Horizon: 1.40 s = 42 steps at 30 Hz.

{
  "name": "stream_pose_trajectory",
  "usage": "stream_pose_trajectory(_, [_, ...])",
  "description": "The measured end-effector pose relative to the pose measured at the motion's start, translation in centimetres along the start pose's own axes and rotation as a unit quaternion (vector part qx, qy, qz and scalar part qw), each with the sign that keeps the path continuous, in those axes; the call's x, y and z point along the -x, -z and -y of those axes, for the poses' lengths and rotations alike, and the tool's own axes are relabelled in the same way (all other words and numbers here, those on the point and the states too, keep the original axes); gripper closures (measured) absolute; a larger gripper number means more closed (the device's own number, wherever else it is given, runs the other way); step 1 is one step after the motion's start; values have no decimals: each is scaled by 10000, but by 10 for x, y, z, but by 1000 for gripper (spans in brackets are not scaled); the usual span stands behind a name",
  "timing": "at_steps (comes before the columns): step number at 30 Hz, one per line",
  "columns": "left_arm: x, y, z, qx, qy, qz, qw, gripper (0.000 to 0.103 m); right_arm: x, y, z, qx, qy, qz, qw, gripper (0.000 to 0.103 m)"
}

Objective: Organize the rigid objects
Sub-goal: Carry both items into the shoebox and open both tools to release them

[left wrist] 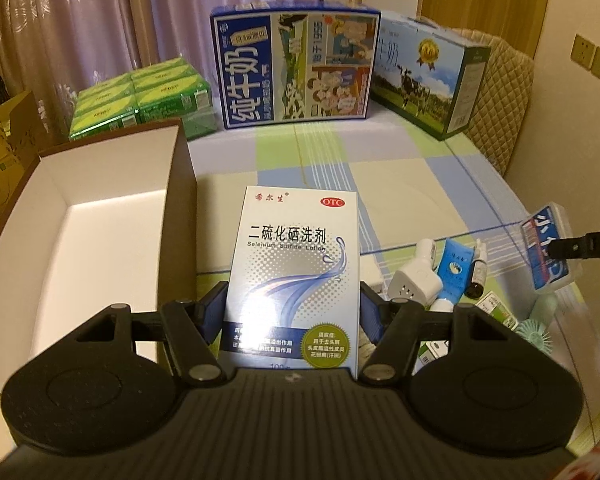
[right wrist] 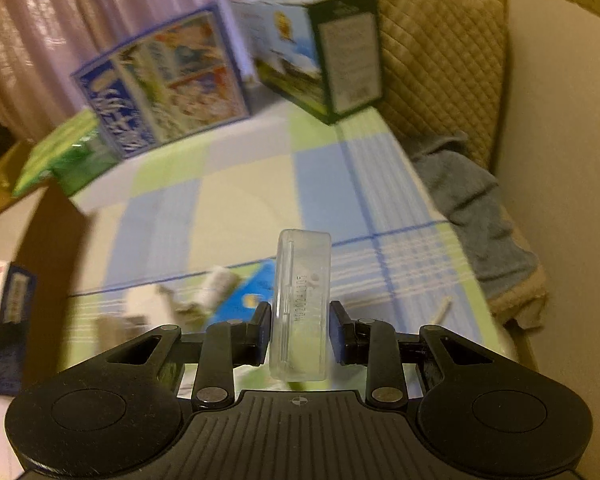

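My left gripper (left wrist: pixel 292 312) is shut on a white and blue lotion box (left wrist: pixel 296 276), held upright above the checked cloth beside an open brown box with a white inside (left wrist: pixel 88 240). My right gripper (right wrist: pixel 300 336) is shut on a clear plastic case (right wrist: pixel 302 300), lifted off the table. In the left wrist view that same clear plastic case (left wrist: pixel 548 252) shows a blue label, with a black finger (left wrist: pixel 580 246) of the right gripper on it. A white plug adapter (left wrist: pixel 416 284), a blue tube (left wrist: pixel 452 276) and a small dark bottle (left wrist: pixel 476 276) lie on the cloth.
Two milk cartons (left wrist: pixel 296 68) (left wrist: pixel 428 76) and a stack of green packs (left wrist: pixel 140 96) stand at the table's far side. A padded chair back (right wrist: pixel 440 60) with a blue-grey towel (right wrist: pixel 472 216) is at the right. Small green boxes (left wrist: pixel 496 308) and a mint-coloured fan (left wrist: pixel 536 336) lie near the table's right edge.
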State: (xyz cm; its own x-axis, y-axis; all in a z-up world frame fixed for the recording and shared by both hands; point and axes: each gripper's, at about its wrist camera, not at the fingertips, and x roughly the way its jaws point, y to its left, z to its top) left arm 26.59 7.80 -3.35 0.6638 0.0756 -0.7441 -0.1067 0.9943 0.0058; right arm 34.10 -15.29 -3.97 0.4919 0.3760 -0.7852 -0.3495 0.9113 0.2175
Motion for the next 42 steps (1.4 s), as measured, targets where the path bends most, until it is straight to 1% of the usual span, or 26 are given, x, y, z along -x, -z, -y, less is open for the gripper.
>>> stream_pose_trajectory(5, [21, -2, -17, 60, 22, 244, 9997, 41, 17, -7, -48, 298, -533, 104, 9981, 76])
stream_pose_trajectory(9, [40, -3, -38, 168, 2, 425, 9990, 41, 24, -6, -95, 552, -1009, 154, 9932, 76])
stream_pose_trajectory(15, [66, -4, -79, 310, -223, 653, 9971, 41, 24, -1, -167, 936, -1646, 151, 9818, 76])
stream_pose_trajectory(21, [74, 1, -126, 490, -550, 633, 9953, 41, 10, 6, -233, 1256, -2093, 34, 9698, 76])
stream_pose_trajectory(26, [68, 9, -165, 650, -758, 499, 9937, 41, -9, 13, -281, 1435, -2178, -50, 9654, 76])
stream_pose_trajectory(30, [60, 13, -193, 713, -864, 392, 9929, 41, -24, 19, -304, 1535, -2130, -154, 9648, 76])
stream_pose_trajectory(36, [39, 15, -223, 776, -906, 157, 9927, 41, -49, 28, -330, 1643, -1937, -336, 9666, 76])
stream_pose_trajectory(42, [12, 20, -240, 809, -803, -132, 9934, 41, -71, 30, -342, 1645, -1709, -495, 9702, 76])
